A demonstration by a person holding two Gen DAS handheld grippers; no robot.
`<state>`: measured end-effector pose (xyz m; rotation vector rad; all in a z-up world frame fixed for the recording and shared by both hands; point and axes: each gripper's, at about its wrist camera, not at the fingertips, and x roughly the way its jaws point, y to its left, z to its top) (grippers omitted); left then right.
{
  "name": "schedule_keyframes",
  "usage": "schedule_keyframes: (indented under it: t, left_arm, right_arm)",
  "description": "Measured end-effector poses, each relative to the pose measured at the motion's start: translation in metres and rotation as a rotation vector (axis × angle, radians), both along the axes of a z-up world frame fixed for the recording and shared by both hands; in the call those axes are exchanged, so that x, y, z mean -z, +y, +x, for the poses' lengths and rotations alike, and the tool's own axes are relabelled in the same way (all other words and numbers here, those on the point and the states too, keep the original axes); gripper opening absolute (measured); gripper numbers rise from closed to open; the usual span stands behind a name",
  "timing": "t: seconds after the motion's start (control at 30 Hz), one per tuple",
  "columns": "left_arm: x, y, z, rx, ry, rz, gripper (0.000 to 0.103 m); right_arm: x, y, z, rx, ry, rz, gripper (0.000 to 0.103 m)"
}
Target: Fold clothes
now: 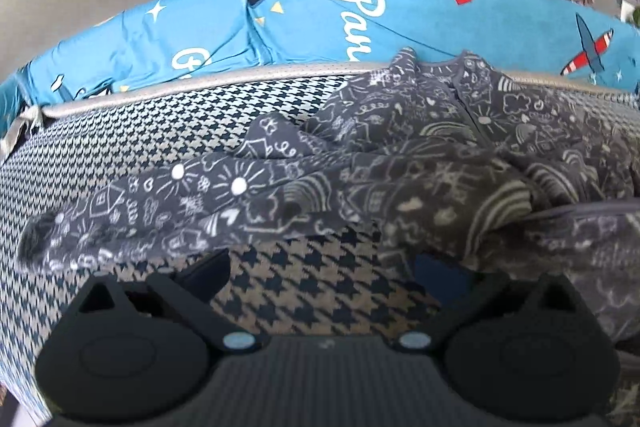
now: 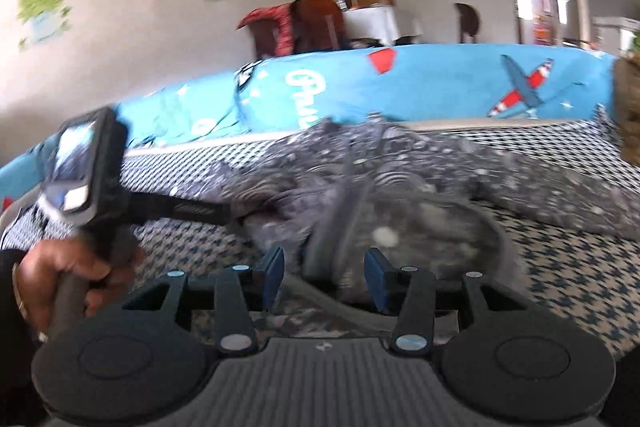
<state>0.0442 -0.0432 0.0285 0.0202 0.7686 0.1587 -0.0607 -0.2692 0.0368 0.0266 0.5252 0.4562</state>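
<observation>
A dark grey garment with white doodle print (image 1: pixel 400 163) lies crumpled on a houndstooth cloth (image 1: pixel 160 131); one sleeve stretches left. My left gripper (image 1: pixel 320 267) is wide open just in front of the garment's near edge, its fingertips partly under the fabric. In the right wrist view the same garment (image 2: pixel 400 187) lies ahead, blurred. My right gripper (image 2: pixel 324 275) is open, its blue pads (image 2: pixel 273 277) on either side of a fold of the garment's near edge. The left gripper body (image 2: pixel 92 167), held by a hand, shows at left.
A blue printed sheet (image 1: pixel 400 11) covers the raised surface behind the houndstooth cloth. Chairs (image 2: pixel 312 23) and a white-clothed table stand farther back. Something brown (image 2: pixel 628 115) is at the right edge.
</observation>
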Motion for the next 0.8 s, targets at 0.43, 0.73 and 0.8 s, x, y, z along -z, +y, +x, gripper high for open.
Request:
schedule_keyframes:
  t: [0.43, 0.73, 0.8]
  left_arm:
    - [-0.020, 0.007, 0.044, 0.048, -0.024, -0.031, 0.103]
    - [-0.016, 0.012, 0.084, 0.074, 0.021, -0.068, 0.103]
    - [-0.015, 0.015, 0.090, 0.072, 0.035, -0.086, 0.103]
  right_arm:
    - [0.015, 0.056, 0.032, -0.126, -0.007, -0.092, 0.045]
    - [0.023, 0.100, 0.056, -0.219, -0.010, -0.140, 0.045]
    - [0.026, 0.111, 0.061, -0.237, -0.013, -0.152, 0.045]
